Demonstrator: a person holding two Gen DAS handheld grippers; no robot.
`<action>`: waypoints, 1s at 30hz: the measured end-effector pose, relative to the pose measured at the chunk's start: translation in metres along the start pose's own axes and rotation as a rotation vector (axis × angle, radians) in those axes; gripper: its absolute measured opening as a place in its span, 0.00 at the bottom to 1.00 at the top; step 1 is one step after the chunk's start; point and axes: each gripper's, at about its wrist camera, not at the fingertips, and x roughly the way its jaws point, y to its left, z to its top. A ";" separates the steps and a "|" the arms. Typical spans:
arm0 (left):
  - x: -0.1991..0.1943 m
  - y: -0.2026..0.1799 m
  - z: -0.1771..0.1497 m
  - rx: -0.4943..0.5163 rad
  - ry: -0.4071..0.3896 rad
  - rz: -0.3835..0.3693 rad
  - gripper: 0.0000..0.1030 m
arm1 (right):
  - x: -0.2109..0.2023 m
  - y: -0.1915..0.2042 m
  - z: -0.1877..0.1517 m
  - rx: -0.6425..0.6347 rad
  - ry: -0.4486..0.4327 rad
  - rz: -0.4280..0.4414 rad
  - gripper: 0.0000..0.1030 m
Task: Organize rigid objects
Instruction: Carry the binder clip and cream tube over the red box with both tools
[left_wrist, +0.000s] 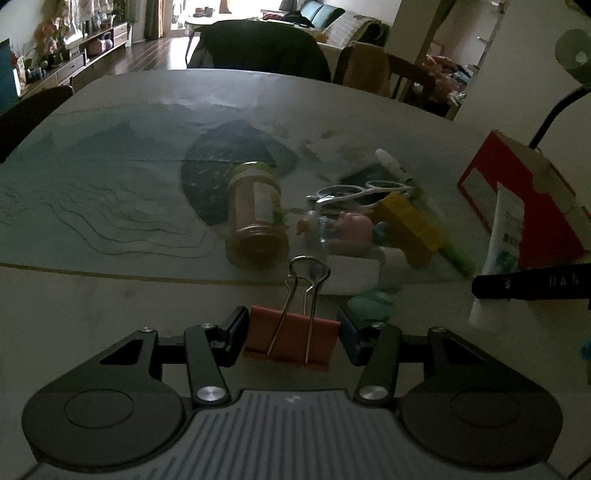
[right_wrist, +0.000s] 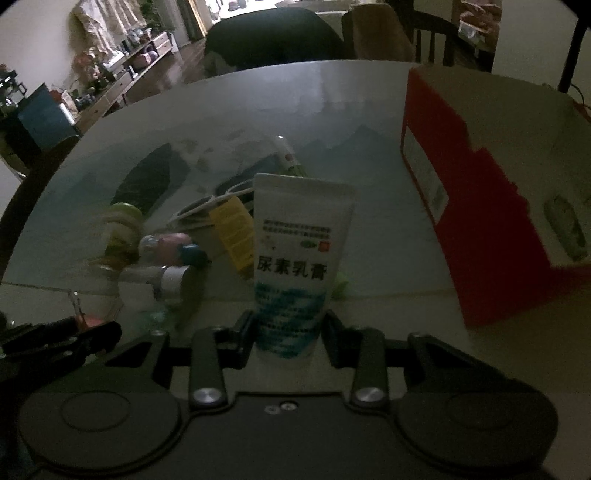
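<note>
In the left wrist view, the left claw (left_wrist: 291, 339) is clamped on an orange binder clip (left_wrist: 291, 341), with one pad on each short end of its body. The wire handles of the clip stand up toward the pile, so the grip on the flat body looks like the steadier choice. Behind the clip, on the bench (left_wrist: 110, 184), lies a jar (left_wrist: 256, 218) on its side. To the right of the jar are a pair of white scissors (left_wrist: 354, 192), a small pink figure (left_wrist: 351, 227) and a yellow box (left_wrist: 410, 225). The red box (left_wrist: 524, 199) stands far right of the jar, probably as the container for sorting.

In the right wrist view, the right claw (right_wrist: 288, 338) is clamped on the lower part of a white cream tube (right_wrist: 299, 258), which points upright, away from the camera. The red box (right_wrist: 480, 206) is near, just right of the tube, and its top looks closed from here. I judge both things are held ready to go to the box.
</note>
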 end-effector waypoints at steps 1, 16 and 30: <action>-0.003 -0.002 0.001 -0.001 0.000 -0.001 0.50 | -0.003 0.001 0.000 -0.003 -0.003 0.004 0.36; -0.049 -0.038 0.006 0.037 -0.024 -0.031 0.50 | -0.057 -0.018 0.002 -0.033 -0.034 0.063 0.36; -0.065 -0.103 0.056 0.087 -0.076 -0.090 0.50 | -0.082 -0.079 0.042 0.000 -0.100 0.047 0.36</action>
